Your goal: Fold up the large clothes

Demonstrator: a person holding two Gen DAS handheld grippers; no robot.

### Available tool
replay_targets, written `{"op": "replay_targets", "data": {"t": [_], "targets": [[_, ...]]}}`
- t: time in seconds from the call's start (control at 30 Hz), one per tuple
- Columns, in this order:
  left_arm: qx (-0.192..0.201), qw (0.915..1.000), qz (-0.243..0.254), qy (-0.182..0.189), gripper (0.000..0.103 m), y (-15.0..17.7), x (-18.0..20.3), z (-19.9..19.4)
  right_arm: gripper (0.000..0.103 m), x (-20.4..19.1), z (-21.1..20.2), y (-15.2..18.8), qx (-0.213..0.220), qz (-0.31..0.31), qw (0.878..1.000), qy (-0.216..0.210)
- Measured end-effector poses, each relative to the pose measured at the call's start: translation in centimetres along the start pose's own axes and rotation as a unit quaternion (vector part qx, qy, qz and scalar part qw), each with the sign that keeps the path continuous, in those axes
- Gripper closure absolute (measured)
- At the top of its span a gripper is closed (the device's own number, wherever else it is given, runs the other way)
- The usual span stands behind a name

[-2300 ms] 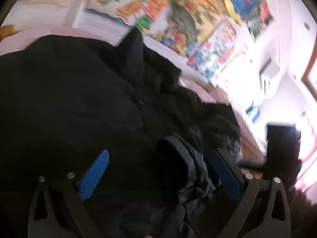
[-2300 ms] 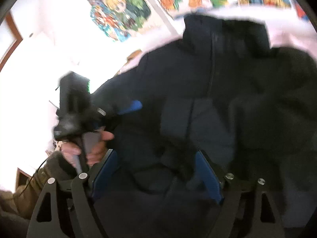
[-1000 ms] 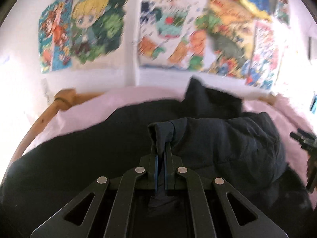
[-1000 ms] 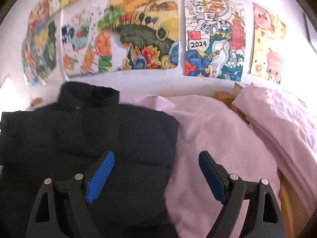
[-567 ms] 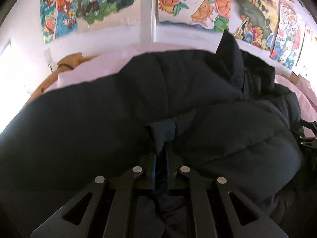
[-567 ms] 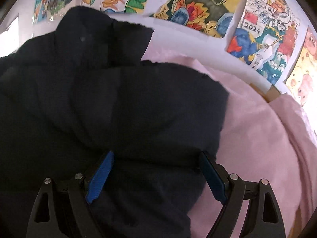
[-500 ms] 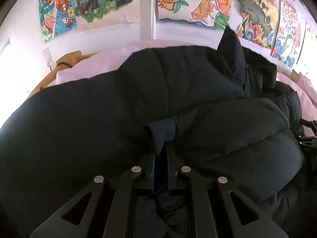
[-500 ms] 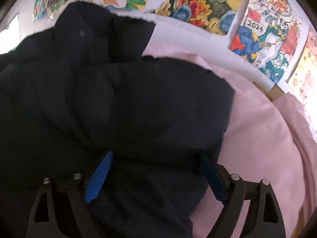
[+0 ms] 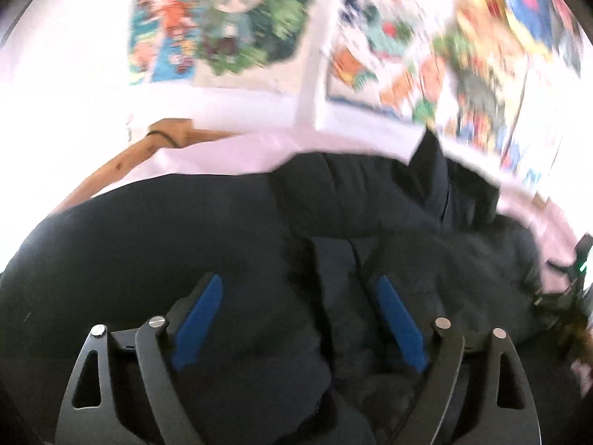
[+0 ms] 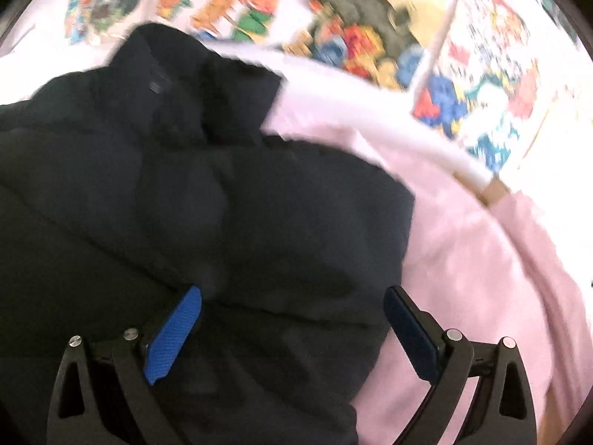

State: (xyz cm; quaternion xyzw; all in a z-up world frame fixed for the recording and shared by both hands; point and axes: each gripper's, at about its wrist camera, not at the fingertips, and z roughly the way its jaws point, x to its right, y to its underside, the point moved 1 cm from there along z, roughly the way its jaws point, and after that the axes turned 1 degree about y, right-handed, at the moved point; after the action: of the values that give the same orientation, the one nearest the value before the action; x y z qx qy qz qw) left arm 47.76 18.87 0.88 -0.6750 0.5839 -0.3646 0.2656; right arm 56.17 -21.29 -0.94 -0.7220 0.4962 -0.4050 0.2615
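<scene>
Puffy dark jacket (image 10: pixel 229 222) lies bunched on pink bedding (image 10: pixel 474 267); both claws' jaws just spread apart, gripping nothing.

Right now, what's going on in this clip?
A person is folding a dark puffer jacket on a pink-sheeted bed with a handheld gripper in each hand. The left gripper has just opened, releasing the sleeve cuff laid across the jacket. The right gripper is open over the jacket's edge, gripping nothing.
</scene>
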Motion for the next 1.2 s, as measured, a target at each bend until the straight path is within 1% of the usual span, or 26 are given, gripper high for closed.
{"op": "replay_targets", "data": {"t": [0.07, 0.13, 0.2, 0.3, 0.4, 0.43, 0.53, 0.63, 0.7, 0.73, 0.8, 0.9, 0.93, 1.0, 1.03, 1.07, 1.1, 1.13, 1.17, 1.2], "targets": [[0.002, 0.9996, -0.025, -0.011, 0.016, 0.4, -1.5, -1.9, 0.003, -1.6, -1.8, -1.5, 0.016, -0.014, 1.000, -0.016], [0.000, 0.9982, -0.040, -0.044, 0.015, 1.4, -3.4, -4.5, 0.003, -3.8, -3.5, -3.2, 0.027, -0.029, 0.998, -0.047], [-0.003, 0.9965, -0.050, -0.067, 0.015, 2.3, -4.7, -6.7, 0.003, -6.8, -5.2, -4.7, 0.036, -0.051, 0.995, -0.077], [-0.001, 0.9941, -0.075, -0.078, 0.015, 3.6, -6.6, -9.7, 0.003, -11.7, -7.1, -6.7, 0.046, -0.090, 0.987, -0.124], [0.007, 0.9869, -0.120, -0.107, 0.013, 5.1, -9.1, -12.2, 0.003, -17.0, -8.2, -8.2, 0.054, -0.131, 0.978, -0.154], [0.012, 0.9819, -0.149, -0.117, 0.013, 5.7, -10.3, -13.0, 0.003, -19.0, -8.4, -8.6, 0.058, -0.146, 0.975, -0.158], [0.021, 0.9682, -0.218, -0.120, 0.012, 6.7, -13.3, -14.0, 0.003, -23.0, -7.9, -9.1, 0.068, -0.169, 0.972, -0.151], [0.021, 0.9458, -0.298, -0.127, 0.012, 7.7, -16.5, -13.9, 0.003, -24.9, -6.6, -9.7, 0.069, -0.148, 0.975, -0.153], [0.029, 0.9371, -0.323, -0.129, 0.012, 8.0, -17.8, -14.1, 0.003, -25.2, -5.2, -9.9, 0.059, -0.125, 0.978, -0.158], [0.033, 0.9342, -0.331, -0.129, 0.012, 8.1, -18.2, -14.1, 0.003, -25.2, -4.8, -9.9, 0.055, -0.118, 0.979, -0.157], [0.052, 0.9251, -0.349, -0.140, 0.012, 8.5, -19.2, -14.5, 0.000, -25.4, -3.3, -9.4, 0.042, -0.107, 0.980, -0.163], [0.091, 0.9022, -0.394, -0.151, 0.012, 9.4, -20.9, -15.7, 0.000, -25.9, -2.1, -8.1, 0.042, -0.099, 0.980, -0.167], [0.104, 0.8925, -0.410, -0.156, 0.012, 9.8, -21.4, -16.1, 0.000, -26.0, -1.9, -7.8, 0.044, -0.100, 0.980, -0.165], [0.115, 0.8819, -0.427, -0.164, 0.020, 10.4, -22.0, -16.5, 0.000, -26.4, -1.7, -7.3, 0.050, -0.106, 0.981, -0.157], [0.117, 0.8766, -0.434, -0.171, 0.026, 10.7, -22.2, -16.7, 0.000, -26.5, -1.7, -7.2, 0.051, -0.107, 0.981, -0.155], [0.119, 0.8743, -0.438, -0.174, 0.030, 10.9, -22.4, -16.7, 0.000, -26.6, -1.6, -7.2, 0.052, -0.107, 0.981, -0.154], [0.121, 0.8696, -0.445, -0.176, 0.033, 11.2, -22.6, -16.9, 0.000, -26.5, -1.5, -7.1, 0.053, -0.106, 0.981, -0.155], [0.123, 0.8667, -0.450, -0.177, 0.040, 11.5, -22.8, -17.1, 0.000, -26.5, -1.5, -7.1, 0.053, -0.105, 0.981, -0.156], [0.124, 0.8649, -0.453, -0.177, 0.054, 11.8, -22.9, -17.3, 0.000, -26.4, -1.4, -7.1, 0.053, -0.103, 0.981, -0.158], [0.123, 0.8650, -0.453, -0.177, 0.061, 11.9, -23.0, -17.4, 0.000, -26.4, -1.4, -7.1, 0.053, -0.101, 0.981, -0.160]]}}
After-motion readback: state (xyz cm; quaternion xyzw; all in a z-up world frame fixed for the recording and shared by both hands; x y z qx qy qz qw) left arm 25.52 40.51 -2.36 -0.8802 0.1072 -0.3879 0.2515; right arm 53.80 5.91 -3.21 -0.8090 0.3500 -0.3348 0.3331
